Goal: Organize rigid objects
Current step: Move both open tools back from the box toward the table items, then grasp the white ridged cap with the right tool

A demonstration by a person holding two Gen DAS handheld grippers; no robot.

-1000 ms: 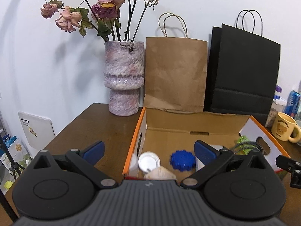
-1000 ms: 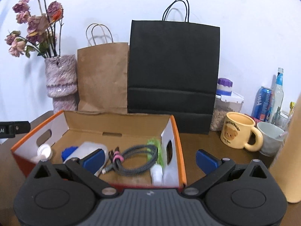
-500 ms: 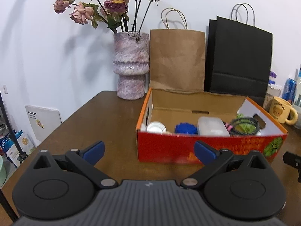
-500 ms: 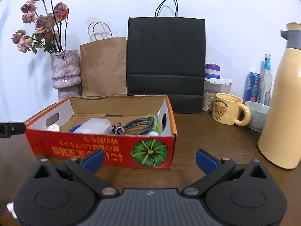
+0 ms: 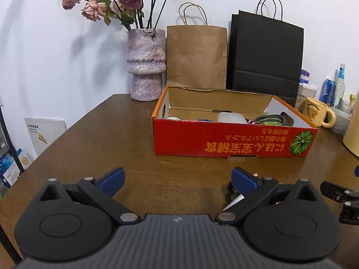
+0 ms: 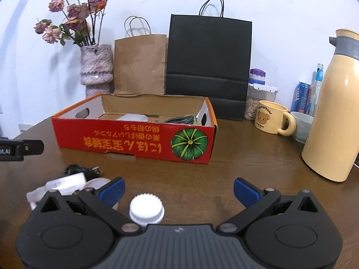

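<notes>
A red cardboard box [image 5: 233, 142] [image 6: 134, 141] with a pumpkin print stands mid-table; a clear plastic container [image 5: 231, 117] and a coiled grey cable [image 5: 271, 120] [image 6: 181, 120] lie inside. My left gripper [image 5: 177, 177] is open and empty, well short of the box. My right gripper [image 6: 179, 189] is also open and empty, and a white ribbed bottle cap [image 6: 146, 209] stands on the table low between its fingers. A small pile with a white label and a dark cord [image 6: 74, 177] lies by the right gripper's left finger.
A stone vase of dried roses [image 5: 145, 65], a brown paper bag [image 5: 196, 56] and a black paper bag [image 5: 264, 58] line the wall. A bear mug [image 6: 271, 120], a bowl [image 6: 301, 125] and a tall cream thermos [image 6: 334, 114] stand at the right.
Both grippers have pulled back and down from above the box toward the table's near side. The box now stands farther off, and the bottle cap and small pile have come into view.
</notes>
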